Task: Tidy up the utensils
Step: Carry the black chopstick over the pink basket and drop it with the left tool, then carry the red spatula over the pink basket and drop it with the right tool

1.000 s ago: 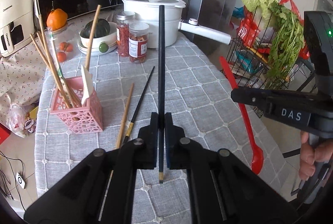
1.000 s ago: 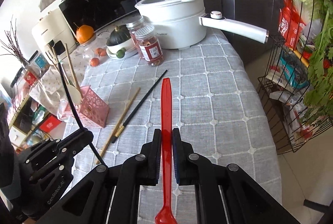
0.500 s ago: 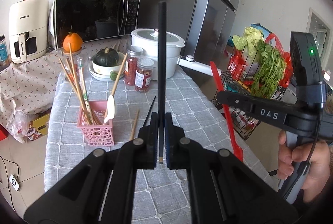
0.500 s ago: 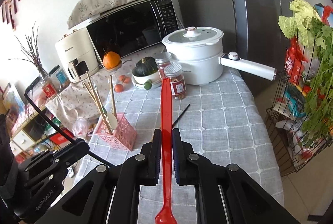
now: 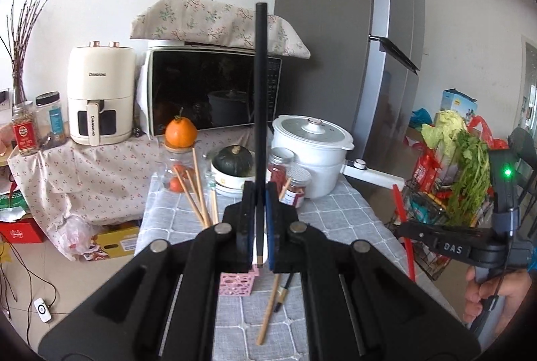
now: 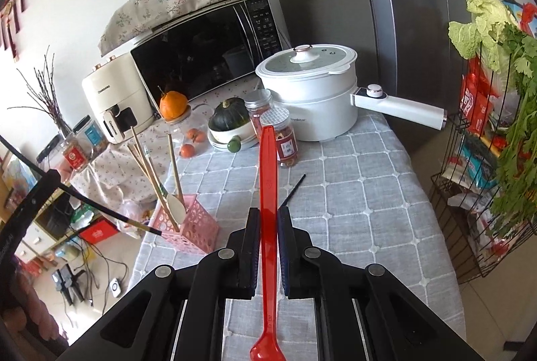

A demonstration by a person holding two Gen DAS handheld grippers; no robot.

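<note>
Pink basket (image 6: pixel 198 231): on the table, just below and ahead of the left tongs, well left of the right tongs; wooden utensils already stand in it.
Left gripper (image 5: pixel 257 228): clenched on black chopstick (image 5: pixel 260 92), not yet dropped in.
Right gripper (image 6: pixel 268 240): grasping red spoon (image 6: pixel 268 193), waiting.
Left to do: wooden chopstick (image 5: pixel 268 310) and second black one (image 5: pixel 285 288) lie on the tablecloth (image 6: pixel 352 193) under the left tongs.

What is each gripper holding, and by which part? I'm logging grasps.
Left gripper: black chopstick, pinched near its thin tip end. Right gripper: red spoon, pinched mid-handle, bowl toward the camera.
</note>
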